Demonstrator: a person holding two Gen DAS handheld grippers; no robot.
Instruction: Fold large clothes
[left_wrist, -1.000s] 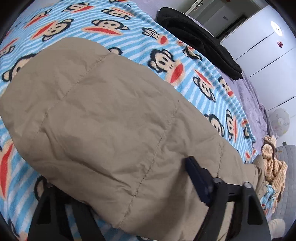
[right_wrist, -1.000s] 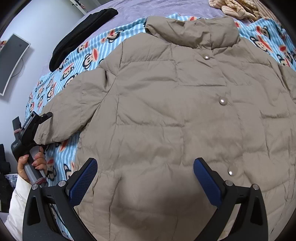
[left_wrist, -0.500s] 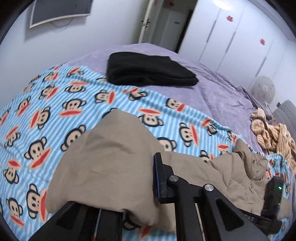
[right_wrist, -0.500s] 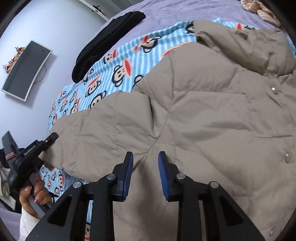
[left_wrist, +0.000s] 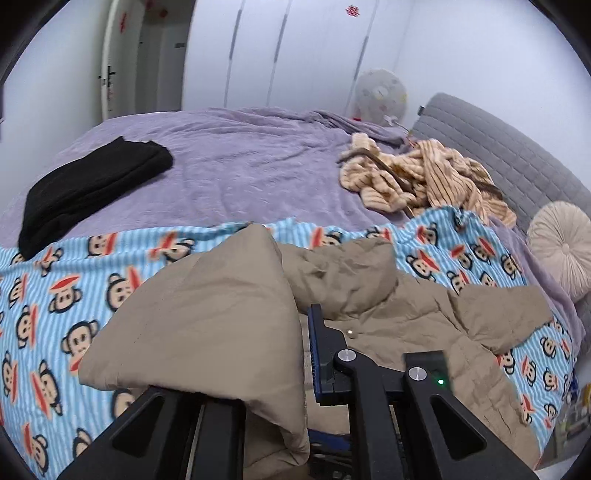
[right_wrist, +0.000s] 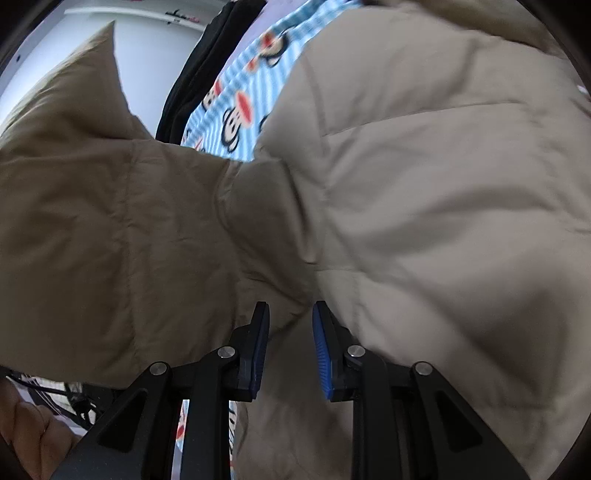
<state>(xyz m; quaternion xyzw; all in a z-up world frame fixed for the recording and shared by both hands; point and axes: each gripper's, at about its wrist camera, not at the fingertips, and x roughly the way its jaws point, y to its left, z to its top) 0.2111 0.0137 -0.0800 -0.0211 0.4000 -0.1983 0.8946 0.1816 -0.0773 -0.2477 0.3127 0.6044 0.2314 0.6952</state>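
Item: tan padded jacket (left_wrist: 388, 302), spread on the monkey-print blanket (left_wrist: 74, 295), near side of the bed (left_wrist: 240, 166).
Left gripper (left_wrist: 303, 354): clenched on the sleeve (left_wrist: 207, 317), raised for folding inward.
Right gripper (right_wrist: 290, 332): pinching the jacket body, likely anchoring it.

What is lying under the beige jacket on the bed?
Under the jacket lies a blue striped blanket with monkey faces, spread on a purple bedcover. The blanket's middle is covered, so anything there is hidden.

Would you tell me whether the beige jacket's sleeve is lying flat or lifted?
Lifted. The left gripper is shut on the sleeve, which stands raised over the jacket above the monkey blanket.
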